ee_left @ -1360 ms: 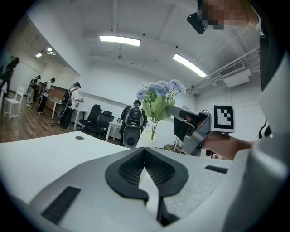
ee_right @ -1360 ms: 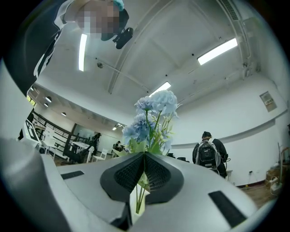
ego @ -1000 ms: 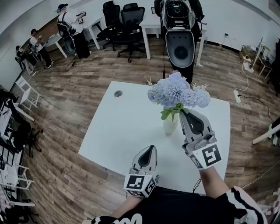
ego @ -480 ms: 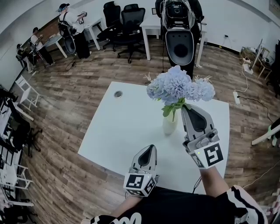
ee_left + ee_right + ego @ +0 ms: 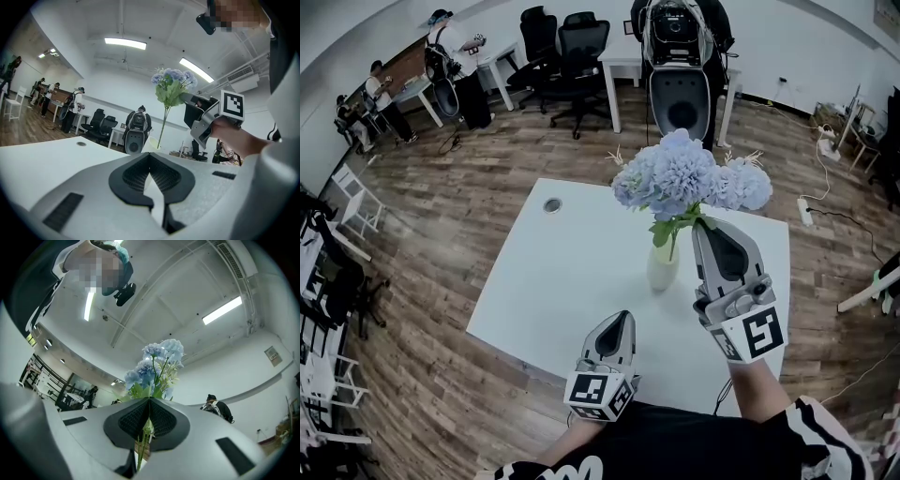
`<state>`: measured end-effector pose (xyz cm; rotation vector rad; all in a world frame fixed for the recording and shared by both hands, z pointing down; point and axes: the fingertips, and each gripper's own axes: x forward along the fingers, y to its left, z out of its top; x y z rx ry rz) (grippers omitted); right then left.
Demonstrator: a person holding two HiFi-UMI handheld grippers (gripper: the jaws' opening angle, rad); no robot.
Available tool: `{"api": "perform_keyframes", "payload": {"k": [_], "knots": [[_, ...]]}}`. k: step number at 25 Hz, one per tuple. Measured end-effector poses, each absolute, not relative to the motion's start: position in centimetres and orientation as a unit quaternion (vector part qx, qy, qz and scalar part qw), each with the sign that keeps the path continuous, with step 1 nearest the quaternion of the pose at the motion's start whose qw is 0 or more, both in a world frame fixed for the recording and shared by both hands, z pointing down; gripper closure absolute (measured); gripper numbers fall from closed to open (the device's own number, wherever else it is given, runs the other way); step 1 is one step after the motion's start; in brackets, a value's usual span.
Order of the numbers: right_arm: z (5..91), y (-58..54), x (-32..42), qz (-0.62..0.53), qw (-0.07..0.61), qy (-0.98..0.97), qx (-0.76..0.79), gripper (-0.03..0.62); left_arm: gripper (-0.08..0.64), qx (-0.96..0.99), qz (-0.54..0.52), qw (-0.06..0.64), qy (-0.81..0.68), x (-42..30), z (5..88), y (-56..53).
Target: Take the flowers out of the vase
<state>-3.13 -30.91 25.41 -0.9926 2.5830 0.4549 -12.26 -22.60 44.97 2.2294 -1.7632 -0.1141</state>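
Apparently mid-extraction, the right gripper (image 5: 698,225) clamped the flowers (image 5: 689,178) by their stems just above the vase (image 5: 664,269), stem ends inside it. The left gripper (image 5: 622,317) sat closed and empty near the vase. The next move probably needed a straight upward pull.

a wood-plank floor (image 5: 469,234) runs all round a white table (image 5: 572,281) at centre, with black office chairs (image 5: 577,42) and a white desk (image 5: 623,61) at 12 o'clock before a white wall (image 5: 787,37), people (image 5: 450,56) at 10 o'clock, and strip lights (image 5: 125,43) on the ceiling.
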Motion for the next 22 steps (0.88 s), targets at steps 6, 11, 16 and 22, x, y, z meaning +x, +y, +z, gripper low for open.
{"api": "perform_keyframes", "payload": {"k": [6,11,16,22], "knots": [[24.5,-30.6,-2.9,0.159,0.179,0.907,-0.346,0.574,0.558,0.773,-0.043,0.148,-0.615,-12.3,44.8,-22.8],[24.3,-31.0,-1.6,0.152,0.183,0.905,-0.352,0.574,0.558,0.774,-0.041,0.147,-0.615,-11.8,44.8,-23.4],[24.0,-29.9,-1.8,0.154,0.184,0.900,-0.363,0.574,0.558,0.781,-0.042,0.148,-0.605,-12.3,44.8,-23.1],[24.0,-29.9,-1.0,0.157,0.179,0.892,-0.384,0.574,0.558,0.794,-0.040,0.148,-0.588,-12.1,44.9,-23.5]]}}
